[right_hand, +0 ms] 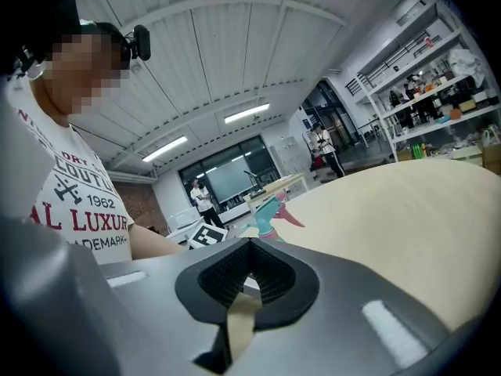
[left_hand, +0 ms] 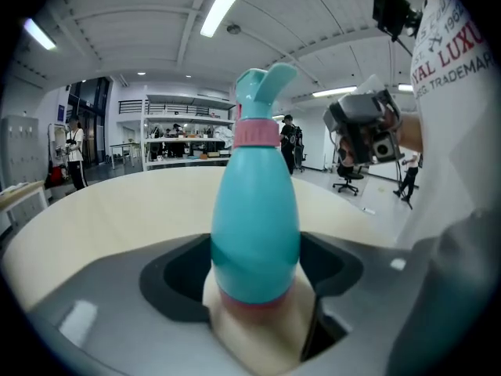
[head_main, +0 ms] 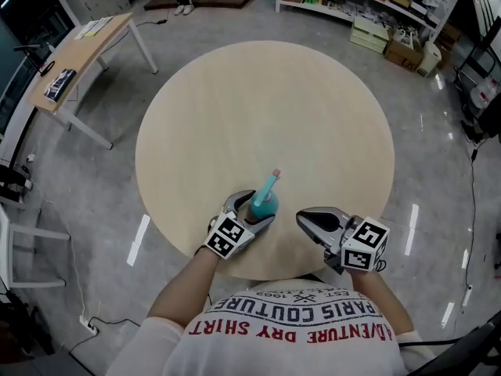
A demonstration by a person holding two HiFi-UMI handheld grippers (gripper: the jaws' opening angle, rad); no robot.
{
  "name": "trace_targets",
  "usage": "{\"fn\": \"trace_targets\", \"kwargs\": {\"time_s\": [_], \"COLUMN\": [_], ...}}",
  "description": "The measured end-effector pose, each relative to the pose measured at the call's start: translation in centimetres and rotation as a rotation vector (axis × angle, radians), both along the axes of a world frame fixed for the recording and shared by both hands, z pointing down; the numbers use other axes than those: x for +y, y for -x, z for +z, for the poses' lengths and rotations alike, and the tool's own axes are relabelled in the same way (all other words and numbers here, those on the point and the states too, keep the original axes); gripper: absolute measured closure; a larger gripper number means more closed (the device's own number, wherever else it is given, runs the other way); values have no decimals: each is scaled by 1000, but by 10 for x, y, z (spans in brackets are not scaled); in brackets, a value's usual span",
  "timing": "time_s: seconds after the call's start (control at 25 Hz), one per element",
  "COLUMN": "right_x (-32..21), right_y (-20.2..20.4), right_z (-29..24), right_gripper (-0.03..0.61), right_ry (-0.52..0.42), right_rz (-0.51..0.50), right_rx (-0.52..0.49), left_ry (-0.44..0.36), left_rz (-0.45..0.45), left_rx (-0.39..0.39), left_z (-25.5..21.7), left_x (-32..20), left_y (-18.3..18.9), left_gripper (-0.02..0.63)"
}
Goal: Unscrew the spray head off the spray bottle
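Note:
A teal spray bottle (head_main: 264, 202) with a pink collar and a teal spray head (head_main: 271, 183) stands upright near the front edge of the round wooden table (head_main: 266, 108). My left gripper (head_main: 252, 212) is open, its jaws on either side of the bottle's (left_hand: 254, 225) lower body with dark gaps showing on both sides. The spray head (left_hand: 262, 88) rises above the pink collar (left_hand: 257, 131). My right gripper (head_main: 300, 218) is shut and empty, just right of the bottle and apart from it. In the right gripper view the bottle (right_hand: 266, 214) shows beyond the shut jaws.
A wooden desk (head_main: 78, 53) stands on the floor at the far left. Shelves (head_main: 368, 2) with boxes line the back right. The table's front edge lies close under both grippers, next to the person's shirt (head_main: 297, 323). The right gripper (left_hand: 364, 128) shows in the left gripper view.

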State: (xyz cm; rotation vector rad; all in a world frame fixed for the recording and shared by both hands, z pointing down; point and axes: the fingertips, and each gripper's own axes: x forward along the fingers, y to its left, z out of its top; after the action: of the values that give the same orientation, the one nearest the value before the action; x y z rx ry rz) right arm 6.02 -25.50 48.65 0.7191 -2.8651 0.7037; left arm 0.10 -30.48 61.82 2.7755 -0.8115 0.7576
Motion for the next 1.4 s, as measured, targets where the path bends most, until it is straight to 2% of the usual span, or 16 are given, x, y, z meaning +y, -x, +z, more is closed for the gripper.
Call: {"fn": "trace_targets", "kwargs": {"time_s": [0.16,0.28,0.36,0.44,0.6,0.68,0.76,0.96,1.08,1.2,1.28,1.4], "right_x": [-4,-14,-23,-31,-39,-43,-46,-40,-35,-25,-17,-2], "right_y": [6,15,24,36,54,59,61,65,67,67,67,65], "right_z": [7,11,14,16,28,31,32,33,34,34,34,34], "right_gripper": [577,575,433,401,397,397,424,442,445,446,447,448], "right_ry": [-28,-87,-146,-210,-262,-265,-268,-291,-290,-301,-311,-338], "right_rz": [-6,9,25,39,57,75,79,33,-28,-150,-271,-472], "right_rx": [46,120,176,233,308,310,307,333,320,297,281,261], "left_ry": [1,8,15,19,16,15,13,21,16,6,5,13], "left_rz": [-3,-19,-48,-91,-164,-196,-228,-268,-211,-98,23,273], "left_rx": [-4,-13,-18,-22,-32,-35,-43,-50,-49,-44,-43,-64], "left_z": [0,-1,-1,-2,-1,-1,-3,-3,-2,-2,-1,-1], "left_x": [0,0,1,1,2,2,4,10,15,25,33,49], "left_y": [-1,0,-2,-3,-6,-5,-6,-6,-5,-6,-8,-12], "left_gripper": [267,267,267,267,267,267,267,267,268,268,268,268]}}
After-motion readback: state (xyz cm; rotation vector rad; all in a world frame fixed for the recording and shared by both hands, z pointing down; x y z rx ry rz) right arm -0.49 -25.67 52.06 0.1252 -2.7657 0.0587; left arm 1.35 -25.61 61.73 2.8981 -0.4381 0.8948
